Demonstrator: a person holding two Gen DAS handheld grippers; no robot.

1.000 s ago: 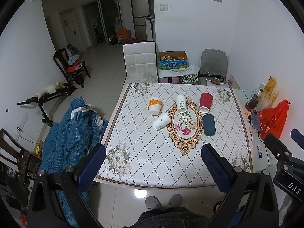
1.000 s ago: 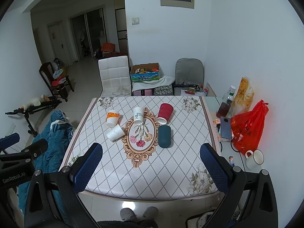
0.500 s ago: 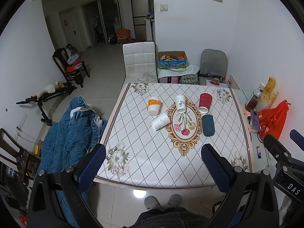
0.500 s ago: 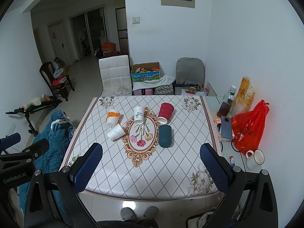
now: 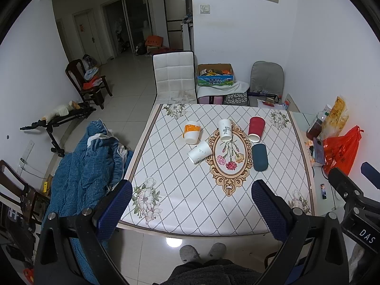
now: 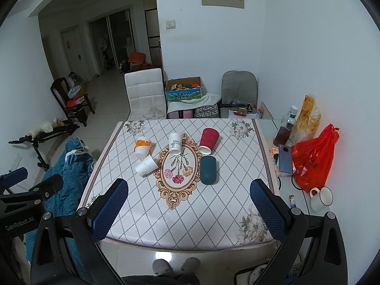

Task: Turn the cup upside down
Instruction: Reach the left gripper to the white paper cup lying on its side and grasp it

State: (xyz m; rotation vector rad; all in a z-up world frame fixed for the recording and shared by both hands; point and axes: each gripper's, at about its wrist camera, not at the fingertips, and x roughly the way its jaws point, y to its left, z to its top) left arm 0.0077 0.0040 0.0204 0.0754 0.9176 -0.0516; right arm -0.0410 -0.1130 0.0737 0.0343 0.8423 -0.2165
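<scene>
Several cups lie on their sides on the table (image 5: 190, 209): an orange-banded white cup (image 5: 191, 132) (image 6: 142, 147), a plain white cup (image 5: 200, 152) (image 6: 146, 165), a printed white cup (image 5: 225, 130) (image 6: 175, 143), a red cup (image 5: 256, 125) (image 6: 209, 140) and a dark teal cup (image 5: 259, 157) (image 6: 208, 169). My left gripper (image 5: 191, 210) is open and empty, held high above the table's near edge. My right gripper (image 6: 188, 210) is open and empty too, at the same height, well short of the cups.
A white chair (image 5: 174, 78) and a grey chair (image 5: 267, 80) stand behind the table. A side shelf at the right holds a red bag (image 6: 313, 160), a phone (image 6: 285, 158), a bottle (image 6: 282, 131) and a white mug (image 6: 320, 198). A blue quilt (image 5: 83, 166) lies left of the table.
Both views have shifted very slightly; the table and cups sit a touch differently in frame. No cup has moved and both grippers stay open.
</scene>
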